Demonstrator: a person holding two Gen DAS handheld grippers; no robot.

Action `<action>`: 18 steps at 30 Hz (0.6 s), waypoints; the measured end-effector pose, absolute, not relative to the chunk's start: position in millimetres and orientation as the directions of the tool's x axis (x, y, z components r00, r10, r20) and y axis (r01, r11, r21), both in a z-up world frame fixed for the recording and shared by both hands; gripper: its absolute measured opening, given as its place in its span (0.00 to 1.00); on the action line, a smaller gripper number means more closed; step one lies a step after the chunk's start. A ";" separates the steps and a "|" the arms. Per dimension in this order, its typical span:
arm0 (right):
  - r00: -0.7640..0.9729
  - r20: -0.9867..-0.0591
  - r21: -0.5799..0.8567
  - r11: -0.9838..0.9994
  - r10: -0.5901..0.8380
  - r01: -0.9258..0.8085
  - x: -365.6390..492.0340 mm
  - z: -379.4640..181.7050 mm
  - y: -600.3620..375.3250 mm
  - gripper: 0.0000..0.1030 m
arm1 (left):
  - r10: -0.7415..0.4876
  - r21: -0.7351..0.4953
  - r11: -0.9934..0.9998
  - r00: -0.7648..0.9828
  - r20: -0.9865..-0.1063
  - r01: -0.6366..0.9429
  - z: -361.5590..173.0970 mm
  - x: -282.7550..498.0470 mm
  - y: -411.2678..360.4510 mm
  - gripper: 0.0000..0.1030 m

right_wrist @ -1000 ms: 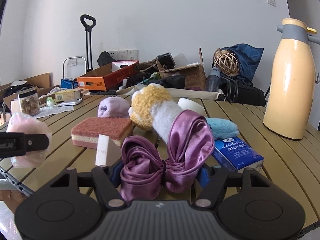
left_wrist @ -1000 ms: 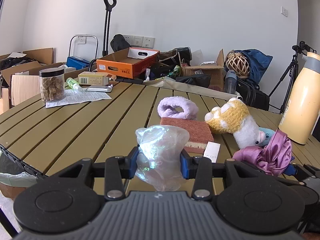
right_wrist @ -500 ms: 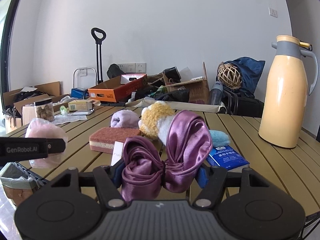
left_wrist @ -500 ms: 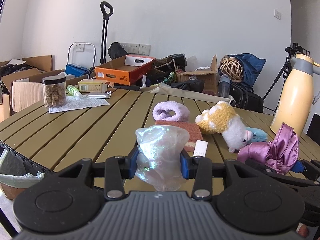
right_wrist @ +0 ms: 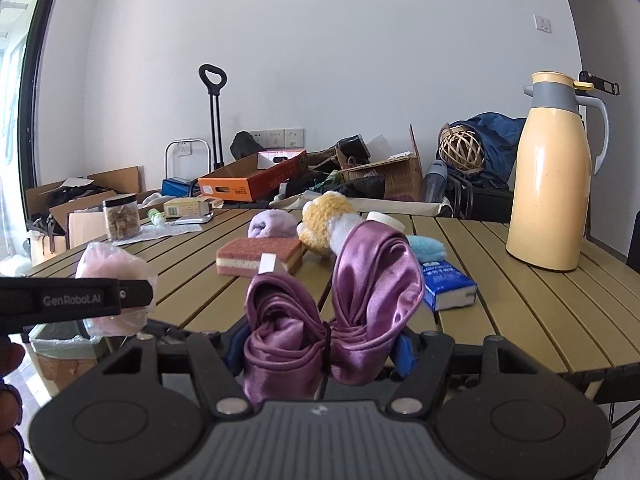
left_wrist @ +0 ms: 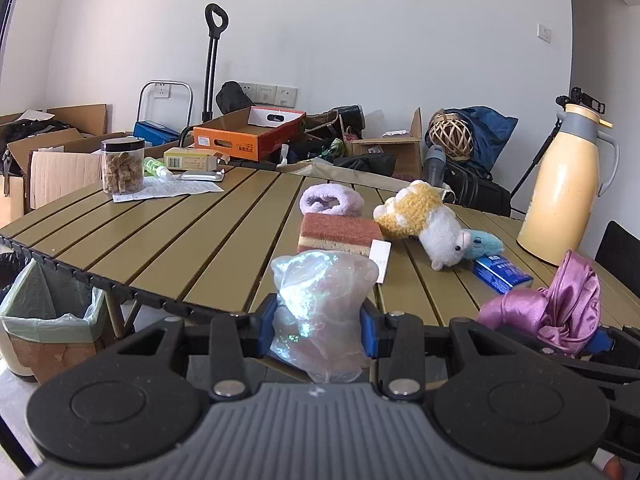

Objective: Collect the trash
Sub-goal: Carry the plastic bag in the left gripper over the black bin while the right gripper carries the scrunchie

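Left gripper (left_wrist: 318, 326) clamped partway closed on a crumpled plastic bag (left_wrist: 320, 312), both blue pads pressing its sides, held off the near edge of the table (left_wrist: 168, 240). Right gripper (right_wrist: 322, 346) likewise clamped on a bunched purple satin cloth (right_wrist: 340, 304), just right of the left one. Lined trash bin (left_wrist: 48, 320) sits on the floor, below and left of the left gripper.
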State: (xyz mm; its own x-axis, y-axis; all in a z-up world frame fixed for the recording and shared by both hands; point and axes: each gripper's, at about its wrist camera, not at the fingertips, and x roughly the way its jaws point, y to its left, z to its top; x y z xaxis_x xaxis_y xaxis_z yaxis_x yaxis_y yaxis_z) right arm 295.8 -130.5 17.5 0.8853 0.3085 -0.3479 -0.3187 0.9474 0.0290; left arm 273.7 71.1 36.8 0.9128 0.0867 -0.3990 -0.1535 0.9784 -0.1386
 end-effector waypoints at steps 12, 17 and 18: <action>0.848 -0.421 0.031 0.940 0.321 -0.340 249.9 -3.0 -137.3 0.64 | 0.070 -0.114 0.984 0.887 -0.456 -0.136 15.2 234.4 63.0 0.40; 0.826 -0.465 0.033 0.939 0.318 -0.343 236.3 -16.5 -141.1 0.64 | 0.060 -0.102 0.987 0.870 -0.490 -0.125 2.8 221.2 60.2 0.40; 0.822 -0.473 0.032 0.939 0.317 -0.344 233.5 -19.1 -141.3 0.64 | 0.057 -0.099 0.987 0.865 -0.498 -0.123 0.1 218.8 59.5 0.40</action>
State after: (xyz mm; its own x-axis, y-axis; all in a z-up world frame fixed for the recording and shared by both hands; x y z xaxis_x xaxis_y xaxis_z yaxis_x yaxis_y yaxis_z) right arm 233.5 -141.3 -19.1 0.8221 0.3171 -0.4728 -0.3436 0.9386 0.0320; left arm 218.8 59.5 0.1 0.8655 0.0572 -0.4977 -0.1225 0.9875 -0.0995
